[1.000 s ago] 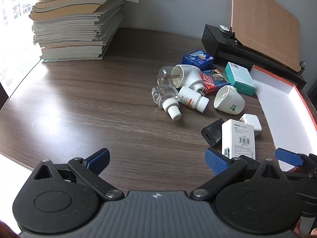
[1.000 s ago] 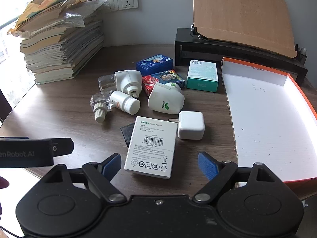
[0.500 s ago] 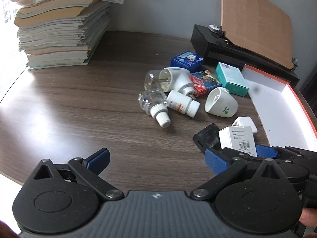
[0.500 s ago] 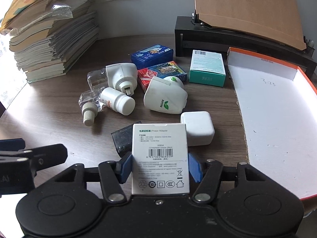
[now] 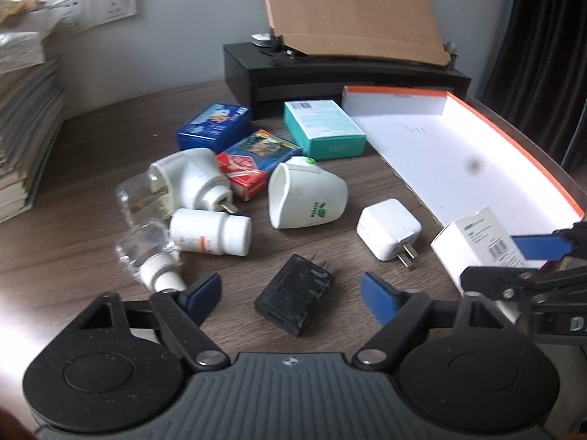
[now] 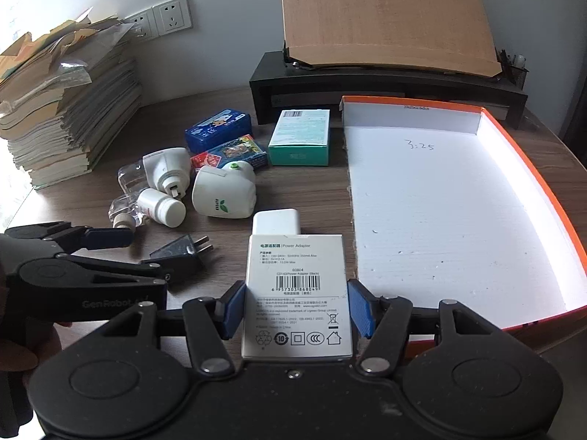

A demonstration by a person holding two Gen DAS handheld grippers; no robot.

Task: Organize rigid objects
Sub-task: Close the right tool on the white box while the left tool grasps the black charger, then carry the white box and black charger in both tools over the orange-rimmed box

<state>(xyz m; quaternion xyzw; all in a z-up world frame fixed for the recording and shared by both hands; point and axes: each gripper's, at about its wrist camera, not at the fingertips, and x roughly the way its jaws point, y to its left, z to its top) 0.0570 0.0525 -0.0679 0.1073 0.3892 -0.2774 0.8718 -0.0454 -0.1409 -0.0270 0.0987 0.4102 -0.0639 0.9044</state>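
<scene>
**Closing on the black plug, box held beside the tray**

Straddling the black plug [image 5: 294, 299], the left hand-held gripper [image 5: 291, 292] has just been narrowing, pads not yet touching; the plug's long axis runs along the fingers, prongs pointing away. The right hand-held gripper [image 6: 295, 310] clamps the white box [image 6: 296, 293], smooth card, lengthwise. Just right lies the orange-rimmed tray [image 6: 543, 190], white foam floor bare. Rounded plastic pieces litter the wood-grain bench [image 5: 110, 154].

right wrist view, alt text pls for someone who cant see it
The right gripper clamps a white power adapter box above a wooden desk, beside an empty orange-edged tray. Left of it, the other gripper reaches toward a black plug; bottles and small boxes lie behind.
</scene>
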